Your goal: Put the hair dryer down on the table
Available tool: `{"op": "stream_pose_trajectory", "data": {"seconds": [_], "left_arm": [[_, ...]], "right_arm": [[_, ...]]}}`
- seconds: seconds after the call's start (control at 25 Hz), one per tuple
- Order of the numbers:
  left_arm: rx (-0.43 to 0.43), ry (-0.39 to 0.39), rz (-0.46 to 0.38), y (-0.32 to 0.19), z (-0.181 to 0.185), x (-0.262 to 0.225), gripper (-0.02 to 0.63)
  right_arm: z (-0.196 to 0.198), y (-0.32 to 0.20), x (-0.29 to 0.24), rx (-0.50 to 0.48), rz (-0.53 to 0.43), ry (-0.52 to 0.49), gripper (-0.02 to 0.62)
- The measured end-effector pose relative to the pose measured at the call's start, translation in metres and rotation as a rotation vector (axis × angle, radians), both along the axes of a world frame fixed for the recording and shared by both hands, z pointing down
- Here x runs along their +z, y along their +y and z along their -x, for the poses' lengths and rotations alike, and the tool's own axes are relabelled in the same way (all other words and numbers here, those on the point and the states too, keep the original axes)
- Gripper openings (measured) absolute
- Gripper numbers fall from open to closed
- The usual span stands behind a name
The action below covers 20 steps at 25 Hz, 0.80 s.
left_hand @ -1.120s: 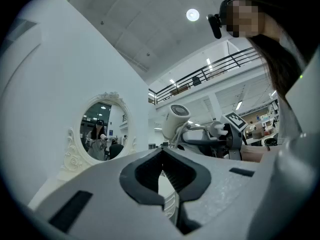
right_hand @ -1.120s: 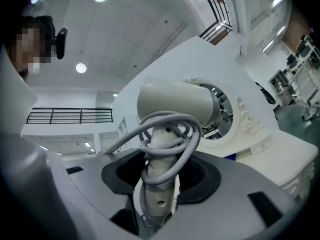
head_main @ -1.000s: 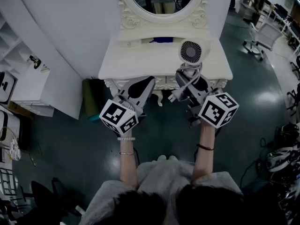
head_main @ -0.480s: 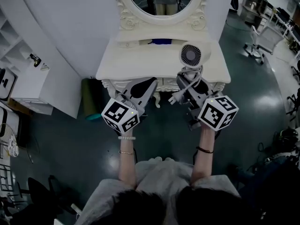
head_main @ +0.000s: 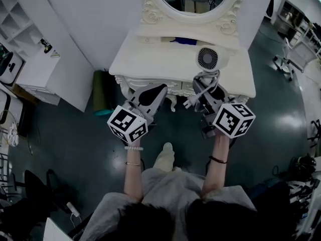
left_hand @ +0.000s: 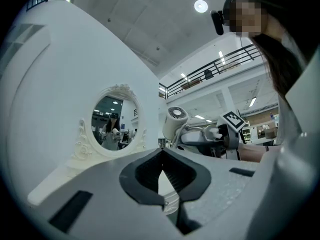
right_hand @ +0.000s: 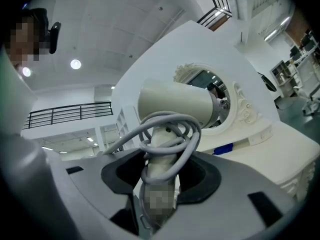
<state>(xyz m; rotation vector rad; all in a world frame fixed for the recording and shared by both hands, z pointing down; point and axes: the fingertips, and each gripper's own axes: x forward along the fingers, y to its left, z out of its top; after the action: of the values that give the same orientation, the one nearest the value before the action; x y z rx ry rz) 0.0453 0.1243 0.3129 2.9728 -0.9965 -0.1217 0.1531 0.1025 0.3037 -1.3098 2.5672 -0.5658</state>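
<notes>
Fingers (right_hand: 200, 180) of the right gripper (right_hand: 161, 178) gripped the cord-wrapped handle of the hair dryer (head_main: 207, 58), held above the right side of the bench (head_main: 150, 64); the left gripper (left_hand: 161, 166) fingers were closed, empty.

No legible writing anywhere.
Only black-and-white square patterns show, on the left marker cube (head_main: 127, 124) and the right marker cube (head_main: 233, 119).
</notes>
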Motion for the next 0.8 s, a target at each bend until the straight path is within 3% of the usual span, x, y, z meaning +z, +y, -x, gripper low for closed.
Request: {"op": "stream_pose_trajectory", "data": {"seconds": [0.28, 0.8], "left_arm": [[-0.062, 0.015, -0.003, -0.04, 0.027, 0.007, 0.005], [-0.082, 0.02, 0.016, -0.14, 0.052, 0.007, 0.005]], "right_arm": [[0.023, -0.046, 0.006, -0.052, 0.007, 0.009, 0.189], [0.058, -0.144, 0.012, -0.108, 0.045, 0.033, 0.189]]}}
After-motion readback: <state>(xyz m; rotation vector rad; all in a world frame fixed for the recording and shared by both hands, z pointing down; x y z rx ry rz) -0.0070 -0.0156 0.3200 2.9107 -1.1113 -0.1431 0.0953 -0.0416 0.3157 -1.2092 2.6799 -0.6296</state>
